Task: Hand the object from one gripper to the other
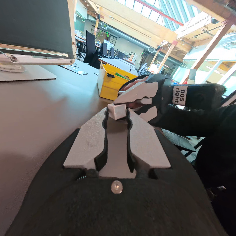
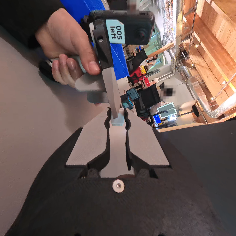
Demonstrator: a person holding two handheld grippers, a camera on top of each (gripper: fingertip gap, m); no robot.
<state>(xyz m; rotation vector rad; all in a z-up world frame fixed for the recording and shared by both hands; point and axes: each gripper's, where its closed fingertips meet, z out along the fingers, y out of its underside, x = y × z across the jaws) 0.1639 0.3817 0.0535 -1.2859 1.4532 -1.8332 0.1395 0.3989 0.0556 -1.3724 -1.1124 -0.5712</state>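
Left claw (image 1: 117, 112) and right claw (image 2: 117, 115) around white block (image 1: 116, 112).

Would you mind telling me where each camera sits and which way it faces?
Left wrist view: on the left gripper, looking along its fingers over a grey desk toward the right gripper, a black sleeve and a yellow bin.
Right wrist view: on the right gripper, rolled sideways, facing the left gripper and the bare hand holding it.
Shared: the small white block, between both pairs of jaws.
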